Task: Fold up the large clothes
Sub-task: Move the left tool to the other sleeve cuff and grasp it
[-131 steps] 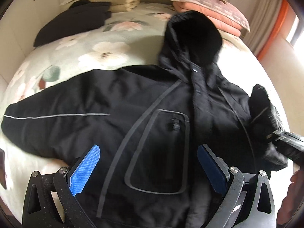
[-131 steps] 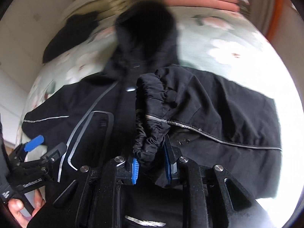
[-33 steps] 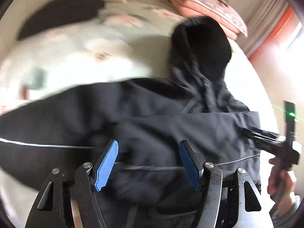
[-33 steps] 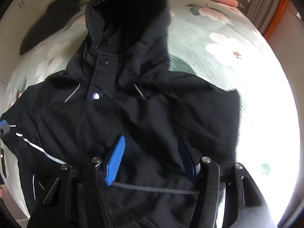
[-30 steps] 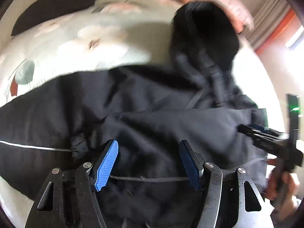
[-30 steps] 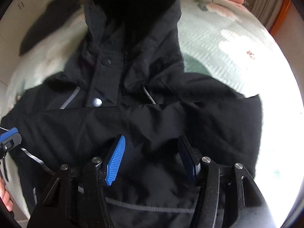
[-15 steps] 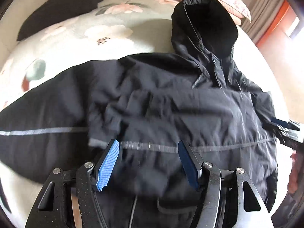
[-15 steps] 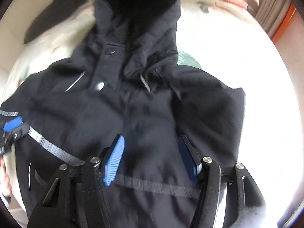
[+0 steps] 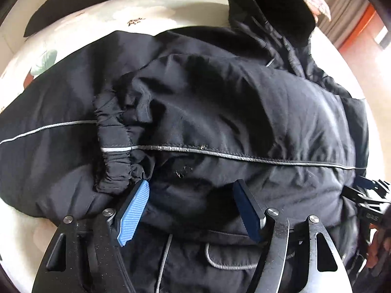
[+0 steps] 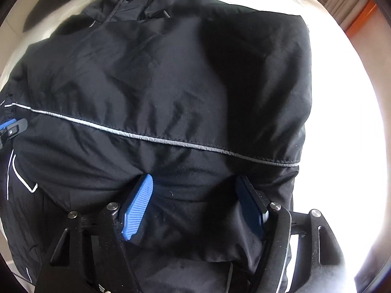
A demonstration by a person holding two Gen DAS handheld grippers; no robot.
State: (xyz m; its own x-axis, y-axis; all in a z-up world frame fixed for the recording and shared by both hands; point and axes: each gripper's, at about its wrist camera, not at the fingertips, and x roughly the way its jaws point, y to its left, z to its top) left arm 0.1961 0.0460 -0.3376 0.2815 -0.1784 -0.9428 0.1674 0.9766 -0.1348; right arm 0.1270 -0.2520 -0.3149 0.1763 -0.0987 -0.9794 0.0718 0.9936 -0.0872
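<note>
Both tongs are spreading as I write this: my left tongs (image 9: 190,210) hang over the elastic cuff (image 9: 117,161) end of the folded sleeve (image 9: 220,112) and my right tongs (image 10: 193,207) over its shoulder end, each with loose black cloth lying between the pads but nothing pinched. A few seconds ago my right tongs were clamped on that cuff, carrying it across the chest; now the sleeve lies flat across the front of the black hooded jacket (image 10: 156,78), its reflective stripe (image 10: 146,135) running nearly straight from side to side, and over the last second both pairs have widened and come in closer to the cloth. The jacket itself rests on the floral bedspread (image 9: 80,26), hood (image 9: 276,7) pointing towards the pillows. I take it the first sleeve fold is done. The other sleeve (image 9: 44,127) is spread out to the left in the left wrist view, so I judge that one comes next, and then the body. The padded fabric looks puffy, so it may spring back unless it is pressed down.
</note>
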